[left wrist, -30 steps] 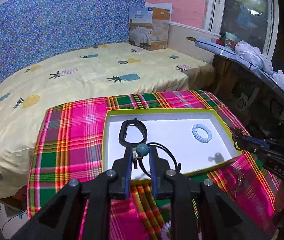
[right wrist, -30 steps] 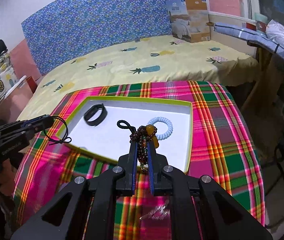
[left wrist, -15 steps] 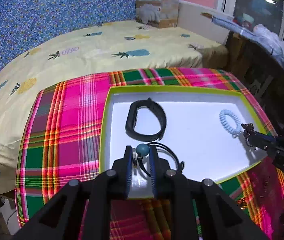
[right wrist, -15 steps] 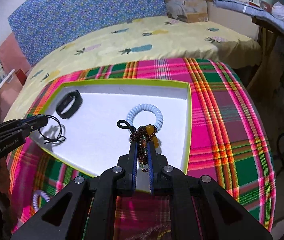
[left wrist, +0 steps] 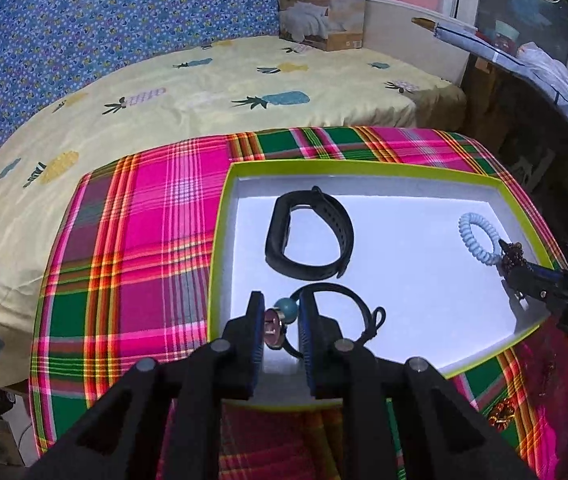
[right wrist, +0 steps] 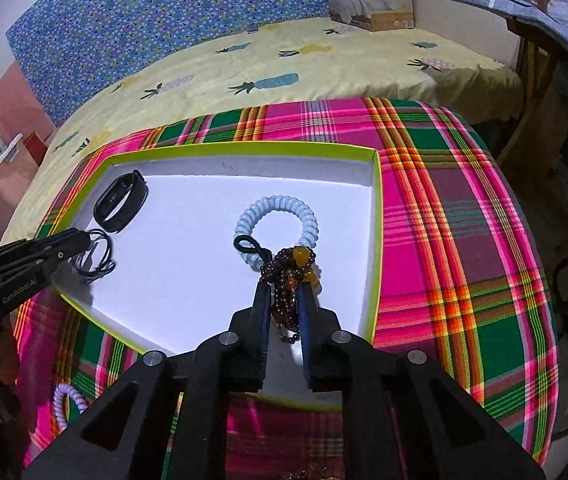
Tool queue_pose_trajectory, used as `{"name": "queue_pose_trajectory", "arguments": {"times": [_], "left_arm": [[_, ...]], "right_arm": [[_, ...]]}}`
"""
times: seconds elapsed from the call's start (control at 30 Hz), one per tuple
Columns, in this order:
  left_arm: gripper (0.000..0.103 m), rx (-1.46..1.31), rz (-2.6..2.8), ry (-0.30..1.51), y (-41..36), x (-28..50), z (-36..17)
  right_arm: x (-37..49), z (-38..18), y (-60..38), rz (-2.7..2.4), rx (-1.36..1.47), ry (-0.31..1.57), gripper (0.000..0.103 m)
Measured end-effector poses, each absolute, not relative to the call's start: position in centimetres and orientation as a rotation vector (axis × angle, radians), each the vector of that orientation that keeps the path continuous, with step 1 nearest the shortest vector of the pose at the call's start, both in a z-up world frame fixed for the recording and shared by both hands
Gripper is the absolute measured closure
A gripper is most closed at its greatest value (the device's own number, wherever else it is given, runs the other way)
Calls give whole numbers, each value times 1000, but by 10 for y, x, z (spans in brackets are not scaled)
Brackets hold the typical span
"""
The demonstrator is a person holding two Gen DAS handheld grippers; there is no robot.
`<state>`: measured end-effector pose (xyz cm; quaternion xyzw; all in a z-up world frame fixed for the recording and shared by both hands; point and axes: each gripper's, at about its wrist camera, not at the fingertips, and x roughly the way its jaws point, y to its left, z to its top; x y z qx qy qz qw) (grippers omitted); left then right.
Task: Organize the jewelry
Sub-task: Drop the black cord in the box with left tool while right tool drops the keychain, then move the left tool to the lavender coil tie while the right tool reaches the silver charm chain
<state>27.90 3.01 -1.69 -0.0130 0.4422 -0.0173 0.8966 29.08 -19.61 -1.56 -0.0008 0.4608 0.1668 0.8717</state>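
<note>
Both grippers have swung in over the tray (left wrist: pixel 219 240) within the last second: the left gripper (left wrist: pixel 280 316), clamped on the cord necklace (left wrist: pixel 358 304), hangs just inside its near edge, the right gripper (right wrist: pixel 284 292) pinching the bead bracelet (right wrist: pixel 290 268) beside the coil tie (right wrist: pixel 275 216), so both look ready to drop

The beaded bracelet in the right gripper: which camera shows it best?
The right wrist view. There the beaded bracelet hangs large between the right gripper's fingers, dark red and amber beads distinct, over the white tray. The left wrist view shows only a small dark cluster at its right edge, beside the blue coil tie.
</note>
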Motion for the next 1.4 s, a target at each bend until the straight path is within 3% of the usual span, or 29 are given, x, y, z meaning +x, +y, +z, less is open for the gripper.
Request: {"name": "queue_pose_trajectory", "arguments": {"times": [0.1,0.27,0.7,1.4], "left_arm": [[73,-31,-47,902,30,273,-14],[68,-28,-67,862,31,257,-2],[68,-66,-102,804,35,180,24],[68,-96,-119,813,33,84,16]], "right_arm": [[288,-14,-196,348,-8,957,84],[274,-4,-195,354,-6,921,68],[195,35,-207,345,19,813,68],[92,31,-211,337,38,805,68]]}}
